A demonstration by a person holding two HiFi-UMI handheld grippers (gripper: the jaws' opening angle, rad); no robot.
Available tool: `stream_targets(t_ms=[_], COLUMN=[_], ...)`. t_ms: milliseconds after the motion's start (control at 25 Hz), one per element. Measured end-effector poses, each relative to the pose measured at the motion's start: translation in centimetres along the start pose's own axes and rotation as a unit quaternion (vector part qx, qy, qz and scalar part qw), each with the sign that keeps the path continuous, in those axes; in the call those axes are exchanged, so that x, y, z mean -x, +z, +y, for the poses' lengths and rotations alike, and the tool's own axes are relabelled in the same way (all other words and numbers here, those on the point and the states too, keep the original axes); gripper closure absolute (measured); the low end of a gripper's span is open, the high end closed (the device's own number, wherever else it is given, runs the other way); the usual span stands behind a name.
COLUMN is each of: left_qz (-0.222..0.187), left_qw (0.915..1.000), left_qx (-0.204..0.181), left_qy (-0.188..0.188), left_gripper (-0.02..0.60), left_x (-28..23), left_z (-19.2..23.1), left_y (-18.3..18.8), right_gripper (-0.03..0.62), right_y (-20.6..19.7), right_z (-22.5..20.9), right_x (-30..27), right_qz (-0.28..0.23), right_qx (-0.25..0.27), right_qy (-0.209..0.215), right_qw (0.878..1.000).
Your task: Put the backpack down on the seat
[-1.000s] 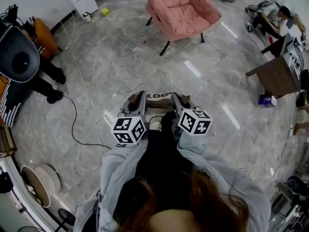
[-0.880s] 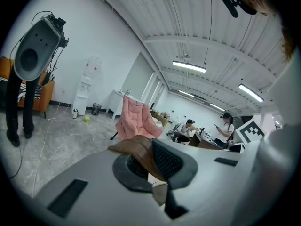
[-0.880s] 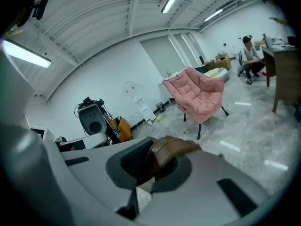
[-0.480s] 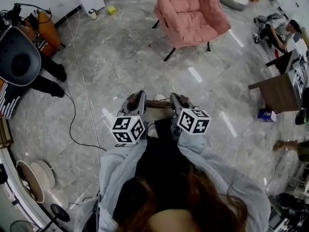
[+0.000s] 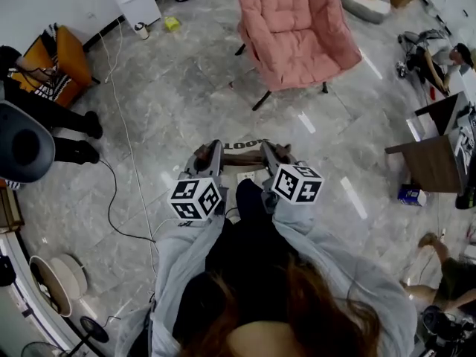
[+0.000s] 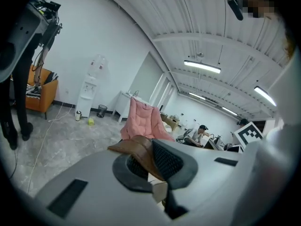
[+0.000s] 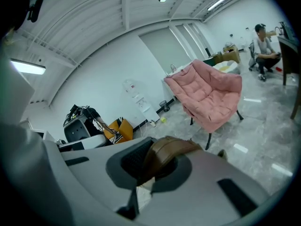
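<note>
The left gripper (image 5: pixel 211 153) and right gripper (image 5: pixel 274 153) each clamp the brown backpack strap (image 6: pixel 136 147), well short of the pink chair (image 5: pixel 297 21), so nothing is set down yet.

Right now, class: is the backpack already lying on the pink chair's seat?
No: the pink chair is bare; left gripper and right gripper clamp the brown strap.

Open lab-like workroom: grey marble floor (image 5: pixel 171 103), pink armchair (image 5: pixel 297 21), water dispenser (image 6: pixel 89 91), desk (image 5: pixel 428 151), trailing cables (image 5: pixel 111 199).
</note>
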State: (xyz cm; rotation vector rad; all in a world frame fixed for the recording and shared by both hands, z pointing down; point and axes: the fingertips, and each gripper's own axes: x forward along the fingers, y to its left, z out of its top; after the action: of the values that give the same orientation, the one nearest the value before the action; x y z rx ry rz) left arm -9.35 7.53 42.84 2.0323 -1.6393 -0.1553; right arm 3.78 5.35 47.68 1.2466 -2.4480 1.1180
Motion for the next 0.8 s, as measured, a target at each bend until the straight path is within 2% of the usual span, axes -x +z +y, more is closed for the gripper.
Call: stream_targets(t_ms=[240, 440, 800], left_qz=[0.007, 0.009, -0.030], left_qw=[0.9998, 0.9999, 0.9994], left_qx=[0.015, 0.009, -0.001], left_qy=[0.009, 0.006, -0.018], left_gripper=[0.568, 0.568, 0.568], left_x=[-4.2, -7.8, -12.9], left_z=[1.0, 1.0, -0.4], left_y=[1.1, 2.6, 8.6], right_gripper=[0.586, 0.586, 0.586], right_y=[3.2, 5.5, 11.9], right_z=[-1.6, -3.1, -3.4], right_x=[-2.9, -4.8, -7.1], right_qz=[-0.005, 0.005, -0.001], right_qx=[0.004, -0.034, 0.002], right_qy=[0.003, 0.007, 0.015], right_qw=[1.000, 0.999, 1.000])
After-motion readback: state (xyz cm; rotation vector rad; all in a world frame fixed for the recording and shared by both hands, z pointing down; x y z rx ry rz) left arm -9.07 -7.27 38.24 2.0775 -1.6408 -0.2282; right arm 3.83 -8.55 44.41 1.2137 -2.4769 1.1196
